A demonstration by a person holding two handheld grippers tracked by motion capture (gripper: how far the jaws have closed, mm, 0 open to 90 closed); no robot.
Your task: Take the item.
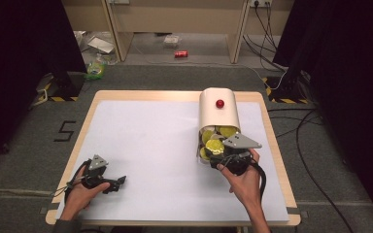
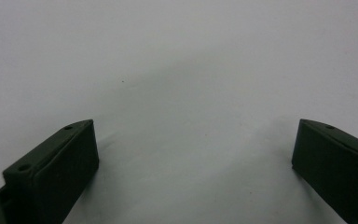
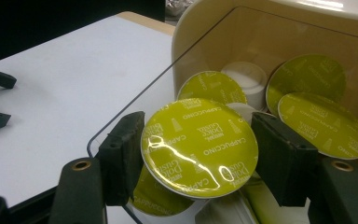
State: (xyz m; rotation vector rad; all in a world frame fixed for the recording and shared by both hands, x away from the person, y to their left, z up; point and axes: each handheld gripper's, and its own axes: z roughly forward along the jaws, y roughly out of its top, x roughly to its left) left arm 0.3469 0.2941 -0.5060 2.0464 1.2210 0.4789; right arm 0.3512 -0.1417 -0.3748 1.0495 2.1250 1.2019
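Observation:
A cream capsule box (image 1: 218, 114) with a red knob (image 1: 220, 103) lies on the white table top (image 1: 150, 141) at the right. Its clear front tray (image 3: 121, 116) holds several capsules with yellow-green lids (image 3: 324, 123). My right gripper (image 3: 199, 154) reaches into the tray and is shut on one capsule (image 3: 199, 140), whose lid reads CAPPUCCINO and sits between both pads. From above, this gripper (image 1: 221, 154) sits at the box's near end. My left gripper (image 1: 120, 181) rests low on the table at the near left, jaws wide open (image 2: 196, 149) over bare white surface.
The table's wooden rim (image 1: 277, 145) runs close to the right of the box. On the floor beyond the table lie a red can (image 1: 181, 54), a green packet (image 1: 95, 69) and black cables (image 1: 291, 121). Dark curtains hang on both sides.

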